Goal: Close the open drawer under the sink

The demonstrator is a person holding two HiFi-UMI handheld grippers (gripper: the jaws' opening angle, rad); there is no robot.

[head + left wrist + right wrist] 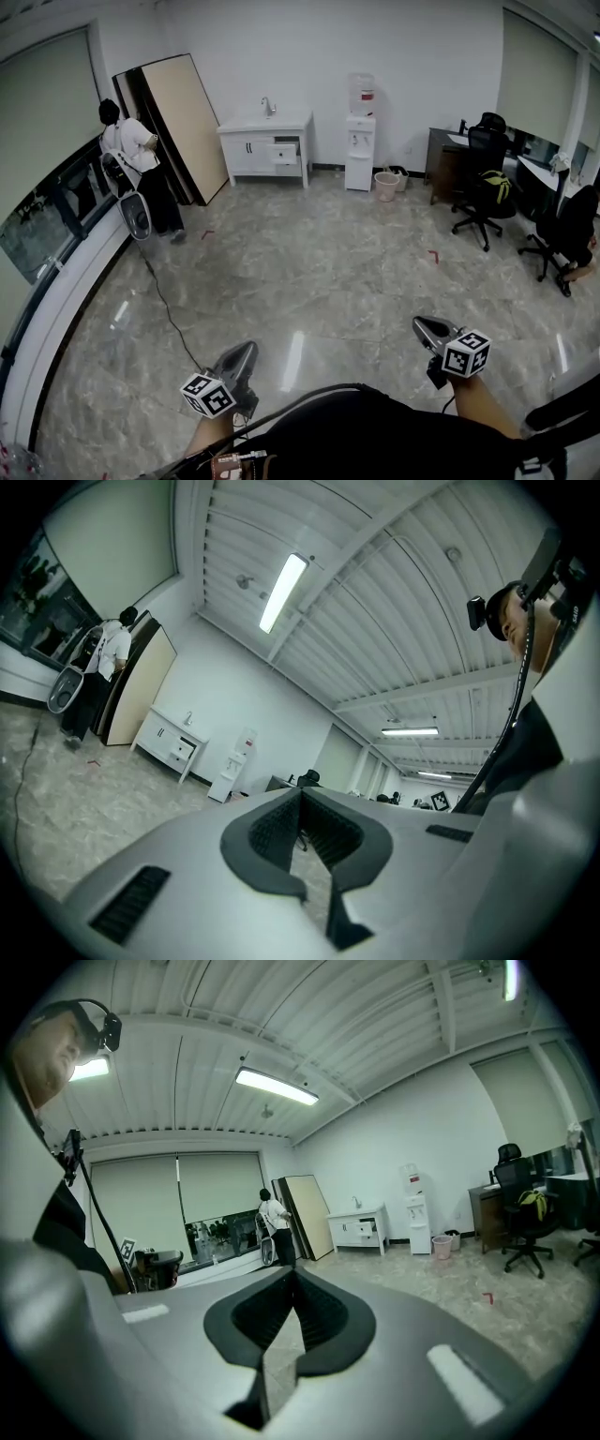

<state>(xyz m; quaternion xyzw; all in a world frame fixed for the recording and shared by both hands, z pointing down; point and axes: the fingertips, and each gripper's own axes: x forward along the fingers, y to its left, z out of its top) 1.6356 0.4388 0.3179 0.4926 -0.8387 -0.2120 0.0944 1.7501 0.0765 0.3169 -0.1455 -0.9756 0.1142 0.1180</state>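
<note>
A white sink cabinet point(253, 148) stands against the far wall, well away from me. Its right-hand drawer point(285, 153) is pulled out. The cabinet also shows small in the left gripper view point(169, 741) and the right gripper view point(356, 1228). My left gripper point(247, 351) and right gripper point(418, 324) are held low in front of me over the marble floor, both pointing toward the far wall. In their own views the left gripper point(302, 792) and the right gripper point(292, 1271) have jaws that meet at the tips with nothing between them.
A water dispenser point(360, 141) and a bin point(386, 186) stand right of the cabinet. A person point(141, 169) stands at the left by leaning boards point(183, 122), with a fan point(137, 217) and a floor cable point(169, 309). Office chairs point(483, 187) and desks fill the right side.
</note>
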